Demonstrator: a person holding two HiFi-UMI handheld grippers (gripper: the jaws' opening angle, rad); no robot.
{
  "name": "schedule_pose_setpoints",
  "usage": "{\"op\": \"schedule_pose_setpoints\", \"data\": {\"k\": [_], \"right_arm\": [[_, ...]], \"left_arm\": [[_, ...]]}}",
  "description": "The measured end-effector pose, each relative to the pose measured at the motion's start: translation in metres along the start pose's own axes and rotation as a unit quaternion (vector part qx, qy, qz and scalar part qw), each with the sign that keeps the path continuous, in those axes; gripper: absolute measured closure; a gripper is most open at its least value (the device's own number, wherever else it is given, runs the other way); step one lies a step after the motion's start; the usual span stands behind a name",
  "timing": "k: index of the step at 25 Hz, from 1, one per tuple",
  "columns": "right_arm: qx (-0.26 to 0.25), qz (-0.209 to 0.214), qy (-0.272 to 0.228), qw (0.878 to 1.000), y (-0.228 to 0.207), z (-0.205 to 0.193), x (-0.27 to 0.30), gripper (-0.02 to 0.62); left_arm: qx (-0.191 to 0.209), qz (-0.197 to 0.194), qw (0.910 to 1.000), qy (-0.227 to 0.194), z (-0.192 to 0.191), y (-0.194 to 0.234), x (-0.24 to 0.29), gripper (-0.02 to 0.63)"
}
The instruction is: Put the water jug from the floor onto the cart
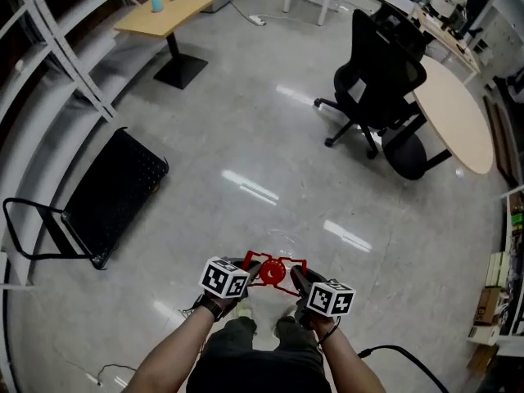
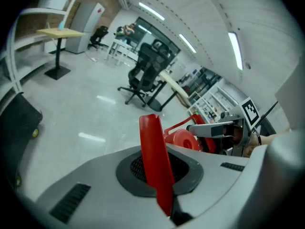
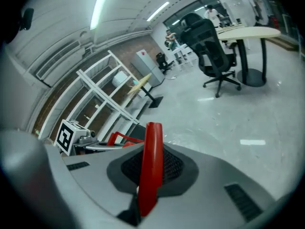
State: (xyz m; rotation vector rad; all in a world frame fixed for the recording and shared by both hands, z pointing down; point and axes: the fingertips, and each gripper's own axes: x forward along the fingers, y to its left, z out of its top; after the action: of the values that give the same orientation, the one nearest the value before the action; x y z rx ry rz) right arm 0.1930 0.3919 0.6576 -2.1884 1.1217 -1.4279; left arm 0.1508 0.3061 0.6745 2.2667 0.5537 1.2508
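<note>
At the lower centre of the head view, close before the person's legs, the water jug [image 1: 273, 273] hangs between the two grippers, clear of the floor [image 1: 270, 162]. Its red cap [image 1: 269, 274] and red handle [image 1: 280, 259] show plainly, while its clear body can barely be made out.

Left gripper [image 1: 250, 267]: the fingers are pressed together on the left end of the handle. In the left gripper view a red strip of that handle stands in the seam between them, with the cap and the right gripper just beyond.

Right gripper [image 1: 295, 277]: the fingers are likewise clamped on the right end of the handle, and a red strip rises between them in the right gripper view. The left gripper shows there at the lower left, its marker cube turned towards the camera.

Cart [image 1: 115, 193]: a black flat platform on the floor at the left of the head view, with its tubular push bar [image 1: 33, 229] at the near end. It lies well apart from the jug.

Surroundings: a black office chair [image 1: 381, 80] stands beside a pale-topped bench [image 1: 458, 117] at the upper right. A small pedestal bench [image 1: 168, 13] carries a blue object [image 1: 156, 3] at the upper left. A white shelving frame [image 1: 61, 51] runs along the left side.
</note>
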Motion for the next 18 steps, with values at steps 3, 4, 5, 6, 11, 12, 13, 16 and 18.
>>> {"op": "schedule_pose_setpoints", "data": {"k": [3,4,5,6,11,12,13,16,18], "right_arm": [[-0.053,0.05,0.013,0.997,0.077,0.032,0.031,0.561],[-0.07,0.068,0.021,0.995,0.104,0.041,0.045,0.561],[-0.083,0.086,0.03,0.992,0.129,0.048,0.059,0.561],[-0.094,0.101,0.039,0.99,0.152,0.051,0.073,0.561],[-0.146,0.169,0.091,0.97,0.257,0.055,0.15,0.561],[-0.157,0.183,0.102,0.965,0.278,0.054,0.167,0.561],[-0.166,0.195,0.114,0.96,0.299,0.053,0.182,0.561],[-0.196,0.228,0.147,0.942,0.365,0.048,0.23,0.561],[-0.209,0.249,0.17,0.93,0.409,0.044,0.265,0.561]], "left_arm": [[-0.036,0.032,0.9974,-0.054,0.021,0.027,-0.073,0.604],[-0.048,0.049,0.9951,-0.072,0.029,0.039,-0.099,0.604],[-0.06,0.067,0.9922,-0.087,0.035,0.052,-0.123,0.604],[-0.069,0.084,0.989,-0.1,0.039,0.065,-0.146,0.604],[-0.115,0.153,0.967,-0.168,0.044,0.135,-0.245,0.604],[-0.126,0.167,0.961,-0.181,0.044,0.15,-0.265,0.604],[-0.137,0.18,0.955,-0.192,0.042,0.164,-0.284,0.604],[-0.168,0.214,0.9363,-0.222,0.038,0.212,-0.343,0.604],[-0.189,0.234,0.9232,-0.24,0.036,0.248,-0.38,0.604]]}}
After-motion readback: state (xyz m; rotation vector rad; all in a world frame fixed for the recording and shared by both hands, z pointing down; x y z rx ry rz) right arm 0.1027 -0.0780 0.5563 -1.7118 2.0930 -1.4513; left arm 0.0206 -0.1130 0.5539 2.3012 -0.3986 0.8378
